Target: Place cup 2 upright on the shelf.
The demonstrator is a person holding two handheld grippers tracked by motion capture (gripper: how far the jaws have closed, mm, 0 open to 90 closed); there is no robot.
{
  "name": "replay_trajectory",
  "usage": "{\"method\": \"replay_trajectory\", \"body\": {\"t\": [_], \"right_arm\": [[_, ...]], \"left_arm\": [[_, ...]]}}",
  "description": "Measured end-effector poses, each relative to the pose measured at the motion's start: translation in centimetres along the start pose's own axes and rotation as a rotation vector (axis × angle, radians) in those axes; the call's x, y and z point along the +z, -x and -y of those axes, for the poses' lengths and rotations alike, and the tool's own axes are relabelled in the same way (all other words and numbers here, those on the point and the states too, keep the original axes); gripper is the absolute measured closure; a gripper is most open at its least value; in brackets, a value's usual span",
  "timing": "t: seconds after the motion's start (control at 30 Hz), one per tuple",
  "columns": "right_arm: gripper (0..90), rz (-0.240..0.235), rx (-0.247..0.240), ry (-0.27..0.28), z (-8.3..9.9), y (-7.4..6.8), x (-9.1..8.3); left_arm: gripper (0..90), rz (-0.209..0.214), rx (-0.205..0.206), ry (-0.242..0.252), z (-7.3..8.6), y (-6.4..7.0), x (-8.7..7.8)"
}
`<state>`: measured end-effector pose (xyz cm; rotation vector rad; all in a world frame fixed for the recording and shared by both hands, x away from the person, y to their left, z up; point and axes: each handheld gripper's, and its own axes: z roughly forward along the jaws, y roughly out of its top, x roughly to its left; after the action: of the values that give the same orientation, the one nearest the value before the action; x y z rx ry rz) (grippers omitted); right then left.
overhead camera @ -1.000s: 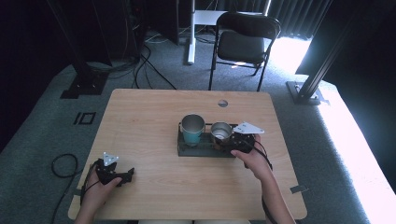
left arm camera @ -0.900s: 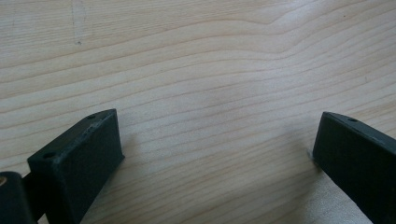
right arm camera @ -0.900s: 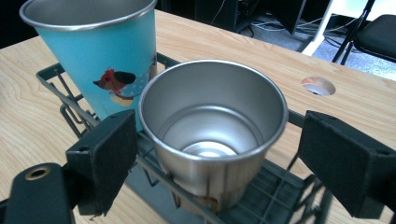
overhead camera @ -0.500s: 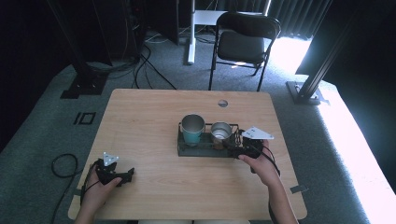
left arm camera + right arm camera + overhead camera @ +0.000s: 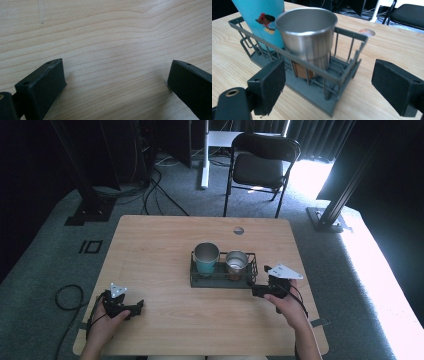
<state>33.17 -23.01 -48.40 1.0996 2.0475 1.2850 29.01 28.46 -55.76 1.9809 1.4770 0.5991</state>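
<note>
A dark wire rack stands at the middle of the wooden table. Inside it a teal cup is on the left and a steel cup on the right, both upright. My right gripper is open just off the rack's right end, touching nothing. In the right gripper view the wide-apart jaws frame the rack's corner, with the steel cup in front of the teal cup. My left gripper rests open at the front left, with only bare wood between its jaws.
A round cable hole lies in the table behind the rack. Beyond the far edge stand a black chair and a white desk leg. Cables run over the floor at left. A black frame post rises at right.
My right gripper has drawn back from the rack's right end, toward the table's front right. The cups, rack and left gripper have stayed put.
</note>
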Motion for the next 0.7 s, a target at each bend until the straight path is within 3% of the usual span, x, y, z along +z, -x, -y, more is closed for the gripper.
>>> {"method": "replay_trajectory", "body": {"t": [0.4,0.7], "right_arm": [[11.7,0.03,0.031,-0.02,3.1,1.3,-2.3],[11.7,0.061,0.053,-0.064,5.5,2.5,-2.8]], "left_arm": [[2.0,0.0,0.0,0.0,0.0,0.0,0.0],[2.0,0.0,0.0,0.0,0.0,0.0,0.0]]}}
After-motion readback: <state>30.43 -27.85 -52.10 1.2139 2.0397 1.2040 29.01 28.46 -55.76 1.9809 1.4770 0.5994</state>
